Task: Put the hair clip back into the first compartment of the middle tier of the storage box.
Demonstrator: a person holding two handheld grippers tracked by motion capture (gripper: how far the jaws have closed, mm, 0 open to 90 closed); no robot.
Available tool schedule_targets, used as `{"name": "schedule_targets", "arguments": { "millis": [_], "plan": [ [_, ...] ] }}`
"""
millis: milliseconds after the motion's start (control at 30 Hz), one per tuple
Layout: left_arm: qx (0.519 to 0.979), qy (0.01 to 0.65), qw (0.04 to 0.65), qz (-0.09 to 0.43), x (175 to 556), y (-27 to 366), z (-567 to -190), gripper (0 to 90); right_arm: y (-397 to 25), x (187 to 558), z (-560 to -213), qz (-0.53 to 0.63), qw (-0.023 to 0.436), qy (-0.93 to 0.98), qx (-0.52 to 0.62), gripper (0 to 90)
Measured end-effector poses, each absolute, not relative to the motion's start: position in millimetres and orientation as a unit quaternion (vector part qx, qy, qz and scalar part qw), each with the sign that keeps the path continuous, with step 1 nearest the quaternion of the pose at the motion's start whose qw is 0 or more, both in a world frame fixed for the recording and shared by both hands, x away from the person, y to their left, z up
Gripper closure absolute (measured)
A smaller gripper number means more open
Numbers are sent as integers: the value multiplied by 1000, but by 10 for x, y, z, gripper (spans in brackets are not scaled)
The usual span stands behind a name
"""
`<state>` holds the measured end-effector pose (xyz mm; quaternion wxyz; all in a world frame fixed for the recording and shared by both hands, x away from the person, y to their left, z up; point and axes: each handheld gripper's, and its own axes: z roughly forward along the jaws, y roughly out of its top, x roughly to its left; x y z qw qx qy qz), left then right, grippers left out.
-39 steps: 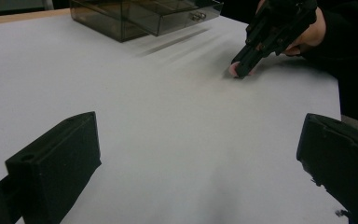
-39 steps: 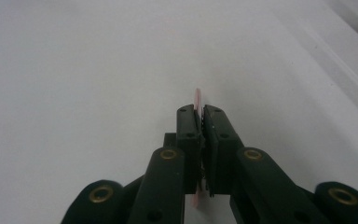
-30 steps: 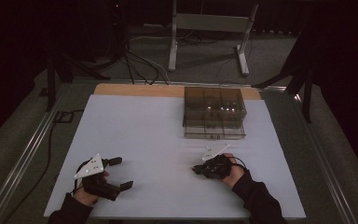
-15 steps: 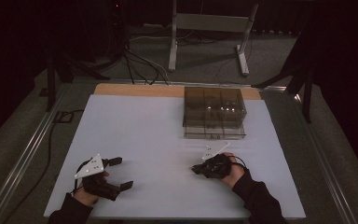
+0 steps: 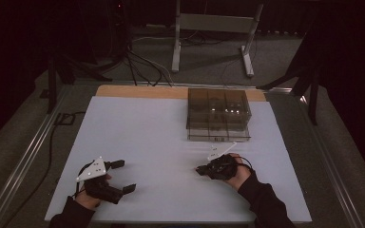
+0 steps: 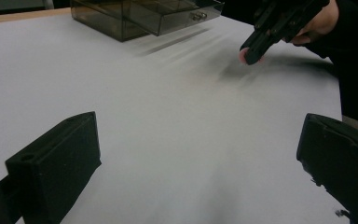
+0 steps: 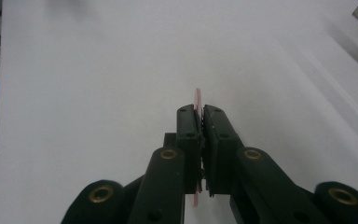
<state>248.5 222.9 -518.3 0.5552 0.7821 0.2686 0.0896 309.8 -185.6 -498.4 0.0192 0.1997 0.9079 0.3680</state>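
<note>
With the right gripper (image 7: 199,116) pinched shut on a thin pink disc (image 7: 197,99), carry it level toward the smoked drawer box (image 5: 218,114), left gripper (image 5: 119,175) idling wide open.

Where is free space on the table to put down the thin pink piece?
The white table is bare between the left gripper and the right gripper, which holds the pink piece. The whole left half, up to the far wooden edge, is free too. It is crowded only far right, by the box.
</note>
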Motion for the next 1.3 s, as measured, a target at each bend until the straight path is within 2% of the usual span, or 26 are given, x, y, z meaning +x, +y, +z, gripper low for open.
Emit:
{"name": "schedule_targets", "arguments": {
  "millis": [1300],
  "plan": [
    [781,268,557,91,2477,2227,-5178,4,-1826,3249,-4686,383,30,902,198,854]
  ]
}}
